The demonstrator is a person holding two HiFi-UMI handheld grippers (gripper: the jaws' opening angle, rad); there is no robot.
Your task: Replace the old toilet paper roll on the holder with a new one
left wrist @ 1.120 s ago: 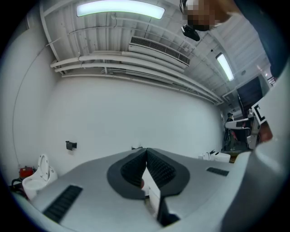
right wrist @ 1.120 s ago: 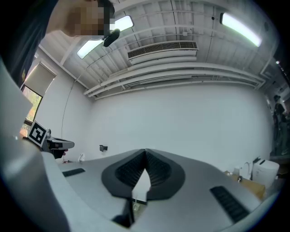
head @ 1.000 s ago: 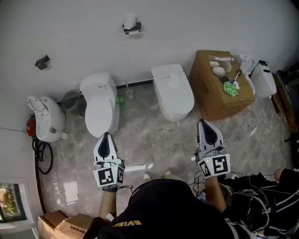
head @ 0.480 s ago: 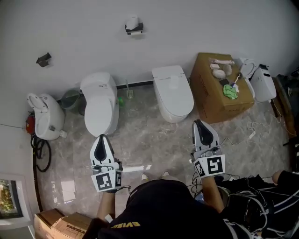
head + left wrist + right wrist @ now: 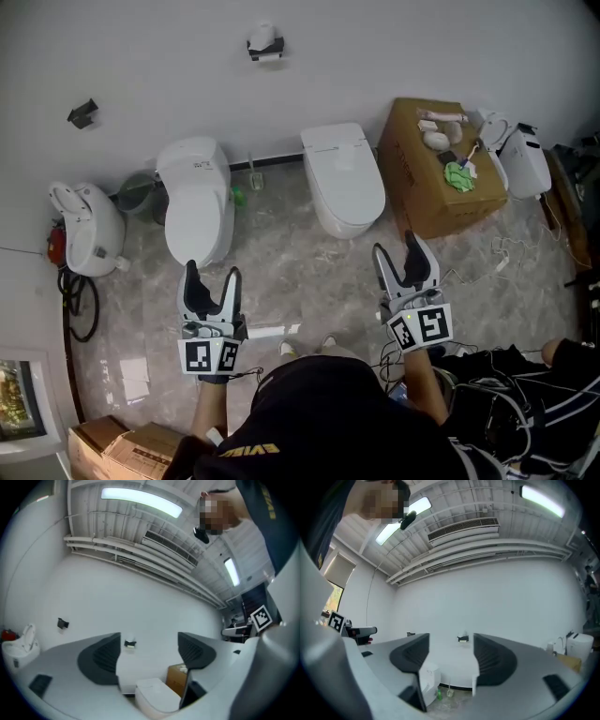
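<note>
Both tongs have just opened. Left tongs (image 5: 212, 272) are spread wide, right tongs (image 5: 395, 246) less so, with nothing between either pair. A second ago both were pressed together. Hands are roughly where they were, well below the holder (image 5: 267, 54) on the wall. The roll (image 5: 263, 36) sits on the holder. A box (image 5: 422, 202) stands on the floor, lower right of the holder; the items on it are too small to tell.

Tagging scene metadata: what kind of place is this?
Probably a mock bathroom in a test space, not a real one: a left toilet and a right toilet side by side, a toilet paper holder above them, plus a cardboard box and loose cables.
</note>
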